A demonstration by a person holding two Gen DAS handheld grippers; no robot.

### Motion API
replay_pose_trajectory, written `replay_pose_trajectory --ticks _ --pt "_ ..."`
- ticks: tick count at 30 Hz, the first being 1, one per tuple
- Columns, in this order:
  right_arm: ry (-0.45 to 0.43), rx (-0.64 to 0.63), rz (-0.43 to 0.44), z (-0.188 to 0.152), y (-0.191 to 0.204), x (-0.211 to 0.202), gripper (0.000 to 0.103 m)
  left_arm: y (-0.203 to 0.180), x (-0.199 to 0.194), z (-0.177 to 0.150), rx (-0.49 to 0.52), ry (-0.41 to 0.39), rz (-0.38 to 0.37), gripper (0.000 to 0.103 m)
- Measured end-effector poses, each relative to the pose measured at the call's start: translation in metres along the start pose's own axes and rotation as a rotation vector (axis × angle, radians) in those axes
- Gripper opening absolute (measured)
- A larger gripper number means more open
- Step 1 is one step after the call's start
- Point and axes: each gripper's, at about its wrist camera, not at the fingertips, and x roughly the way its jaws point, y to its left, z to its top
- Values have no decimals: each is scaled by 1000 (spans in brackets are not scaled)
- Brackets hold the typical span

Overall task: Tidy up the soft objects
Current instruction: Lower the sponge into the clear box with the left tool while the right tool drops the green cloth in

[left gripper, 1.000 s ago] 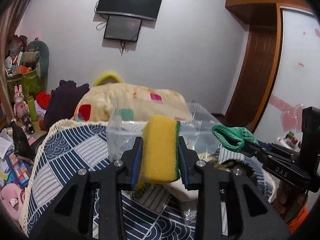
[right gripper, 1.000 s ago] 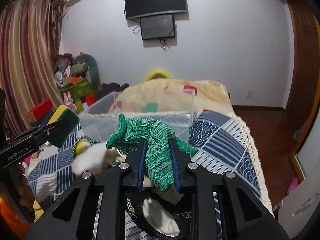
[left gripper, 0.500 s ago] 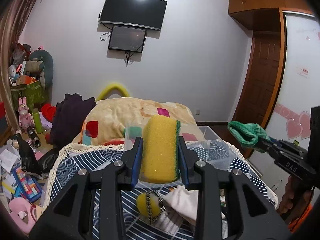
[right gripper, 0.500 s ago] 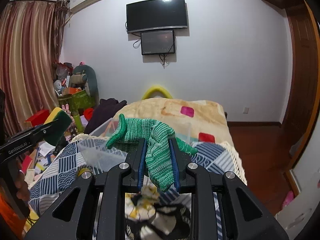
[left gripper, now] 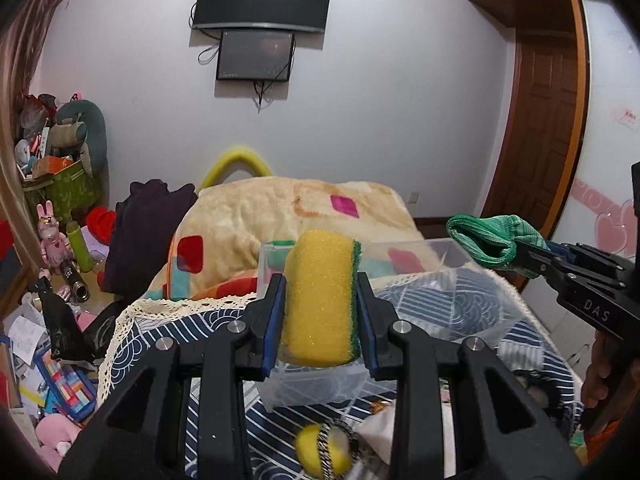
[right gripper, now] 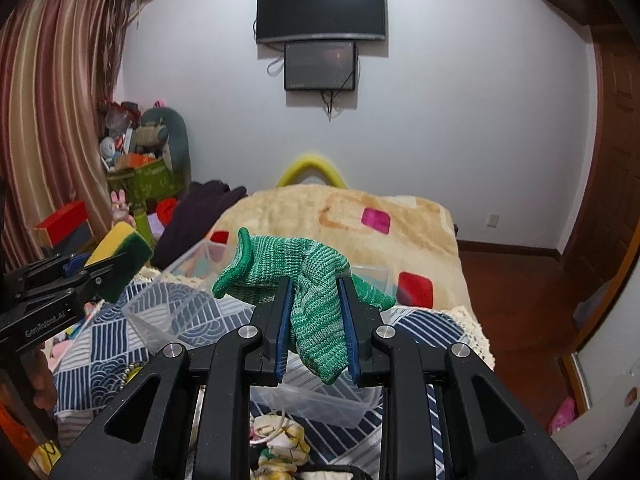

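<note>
sponge: yellow foam block with a green scouring layer on one side [left gripper: 322,300]; sitting upright between the left tongs [left gripper: 322,312], which are pinching it on both flat faces, in the air in front of the clear bin
glove: green knit, ribbed cuff curling open, fingers drooping limp [right gripper: 304,288]; right tongs [right gripper: 316,328] are clamping it mid-body, narrow gap, held over the bin
bin: clear rigid plastic box, thin walls [right gripper: 160,312]; sitting on the bed under both tongs; looking empty as far as the transparent walls are showing, can't fully confirm
progress: judging early to mid; both items are lifted and hovering at the bin, neither released yet
left to do: dropping sponge and glove in, then the remaining pieces are waiting in front of the bin
leftovers: yellow ball wrapped in a dark band [left gripper: 322,452], fuzzy look, lying on the bedcover below the left tongs; crumpled floral cloth [right gripper: 280,444] lying below the right tongs
bedcover: navy and white wave-pattern fabric with a cream lace edge [left gripper: 132,328], covering the bed
handling: sponge is compressing slightly under the pads, likely springing back; glove is floppy, likely falling clean when released
</note>
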Motion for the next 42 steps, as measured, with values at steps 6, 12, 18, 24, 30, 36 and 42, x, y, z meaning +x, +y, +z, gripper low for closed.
replay_pose_trajectory --ticks 6,12,18,24,30,36,42 --pt "83 -28 12 0 0 24 21 5 27 -2 11 73 8 33" --pt "175 -61 27 -5 1 41 21 2 52 -8 39 149 24 33" --pt "256 -68 54 -9 -2 57 21 -3 66 -13 71 200 29 33" --pt "303 -86 43 -13 0 66 21 -6 75 -16 91 238 30 33" --pt "321 -84 44 -13 -2 67 24 -10 76 -19 104 250 30 36" --pt "310 -90 40 -11 0 61 33 -13 73 -19 117 247 26 49" --pt "258 -103 29 -7 1 47 48 -15 60 -16 118 221 18 64"
